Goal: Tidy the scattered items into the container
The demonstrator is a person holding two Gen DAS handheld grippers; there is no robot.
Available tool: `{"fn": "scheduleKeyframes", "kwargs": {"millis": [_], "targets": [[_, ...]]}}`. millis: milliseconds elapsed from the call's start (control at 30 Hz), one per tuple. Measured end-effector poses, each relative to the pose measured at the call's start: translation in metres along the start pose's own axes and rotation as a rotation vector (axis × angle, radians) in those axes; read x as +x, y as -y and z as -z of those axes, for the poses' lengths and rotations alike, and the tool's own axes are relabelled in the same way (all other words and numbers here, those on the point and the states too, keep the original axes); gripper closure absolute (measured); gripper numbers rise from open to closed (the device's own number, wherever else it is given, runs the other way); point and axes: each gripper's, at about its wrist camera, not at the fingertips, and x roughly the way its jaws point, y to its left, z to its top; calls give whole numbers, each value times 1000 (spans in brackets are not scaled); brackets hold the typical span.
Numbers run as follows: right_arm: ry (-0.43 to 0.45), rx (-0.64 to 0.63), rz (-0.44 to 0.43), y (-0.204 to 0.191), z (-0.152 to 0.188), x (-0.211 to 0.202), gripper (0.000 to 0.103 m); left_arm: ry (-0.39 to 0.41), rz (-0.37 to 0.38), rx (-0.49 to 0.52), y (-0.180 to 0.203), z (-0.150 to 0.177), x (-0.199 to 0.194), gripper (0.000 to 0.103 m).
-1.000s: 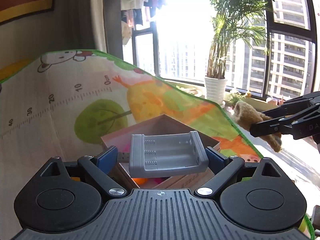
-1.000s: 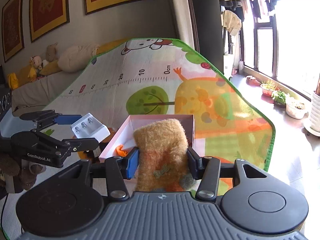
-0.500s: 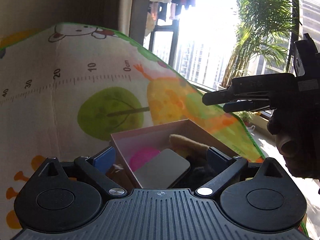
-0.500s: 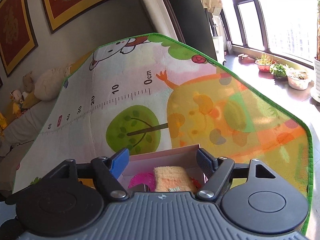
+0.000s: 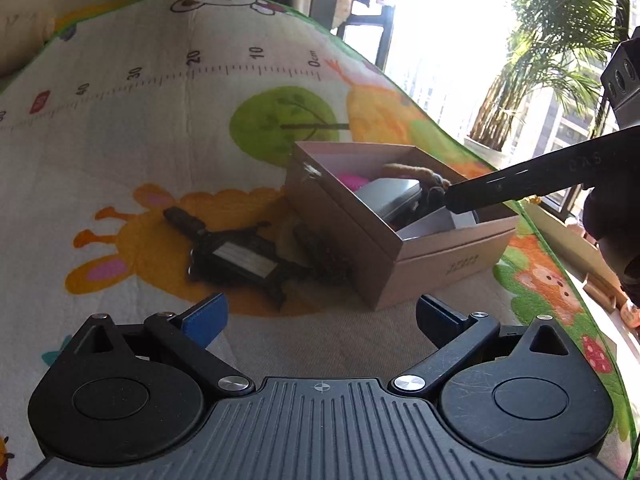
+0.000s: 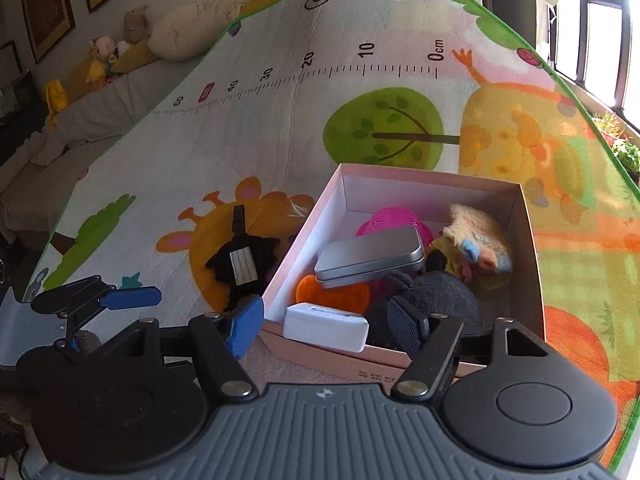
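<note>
A pink cardboard box [image 6: 532, 240] [image 5: 340, 216] stands on the play mat. It holds a grey tin [image 6: 370, 258] [image 5: 390, 198], a pink ball [image 6: 390, 218], a fuzzy orange plush [image 6: 476, 240], a grey plush [image 6: 436, 292], an orange item [image 6: 334, 294] and a white block [image 6: 326, 326]. A black luggage tag [image 6: 242, 266] [image 5: 240, 258] lies on the mat left of the box. My left gripper [image 5: 320, 316] is open and empty, near the tag. My right gripper [image 6: 326, 322] is open and empty over the box's near edge.
The colourful play mat [image 6: 280, 120] covers the floor. Stuffed toys [image 6: 132, 40] lie along the far wall. A potted palm [image 5: 536, 60] and windows are to the right. A brown object [image 5: 324, 252] lies between tag and box.
Both grippers let go of their loads into the box: the grey tin from the left, the orange plush from the right. Both then drew back and tilted down.
</note>
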Motion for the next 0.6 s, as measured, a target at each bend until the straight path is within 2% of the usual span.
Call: {"fn": "scheduleKeyframes", "kwargs": {"millis": [67, 100, 133, 300, 500, 600], "targets": [[-34, -3, 22, -6, 2, 10, 39, 6, 12, 4, 3, 3, -5, 1], [-50, -2, 31, -7, 2, 13, 51, 9, 17, 3, 4, 4, -7, 0], [-51, -3, 30, -8, 2, 13, 54, 13, 23, 0, 4, 6, -10, 0], [-4, -41, 62, -11, -11, -3, 54, 20, 29, -22, -2, 13, -14, 0], [193, 7, 123, 5, -60, -24, 55, 18, 17, -56, -10, 15, -12, 0], [211, 35, 159, 15, -71, -20, 52, 21, 8, -61, -15, 17, -14, 0]]}}
